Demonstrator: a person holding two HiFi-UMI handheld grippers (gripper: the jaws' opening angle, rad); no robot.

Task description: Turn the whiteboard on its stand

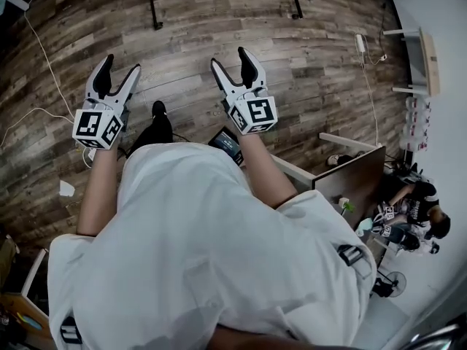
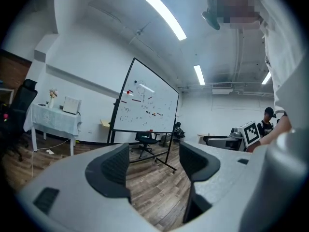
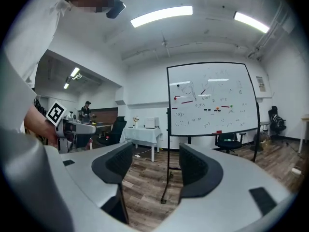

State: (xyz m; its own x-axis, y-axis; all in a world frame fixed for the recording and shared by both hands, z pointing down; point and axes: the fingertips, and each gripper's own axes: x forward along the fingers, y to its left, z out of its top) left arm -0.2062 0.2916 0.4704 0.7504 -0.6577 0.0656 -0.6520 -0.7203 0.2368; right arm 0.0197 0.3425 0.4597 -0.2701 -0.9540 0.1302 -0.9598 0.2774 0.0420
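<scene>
- Whiteboard (image 3: pixel 212 100) standing upright on its stand (image 3: pixel 168 178), across the wooden floor (image 1: pixel 182 20) and well apart from both grippers
- Showing its written face at a slant in the left gripper view and nearly head-on in the right gripper view
- Judging the step in hand: approaching, with nothing touching the board or its frame yet
- Holding the left gripper (image 1: pixel 120 68) out in front, fingers apart and gripping nothing, with only floor and the far-off stand showing between them
- Holding the right gripper (image 1: pixel 230 58) level beside it, fingers likewise spread and gripping nothing, the stand's near post lining up in the gap but far beyond reach
- Noting an office chair (image 3: pixel 227 140) behind the board and a table under a white cloth (image 3: pixel 142 134) off to one side, both apart from the stand
- Next, most likely: walking forward until a side edge of the frame comes within reach, keeping both pairs of fingers spread on the way
- Then probably closing one gripper on that edge, steadying the frame with the other, and swinging the board round
- Watching, while closing in, for the stand's feet underfoot and the white cable (image 1: pixel 40 57) lying on the floor
- Expecting the board to shift or tip if pushed too far from its middle, so gripping squarely and turning slowly
</scene>
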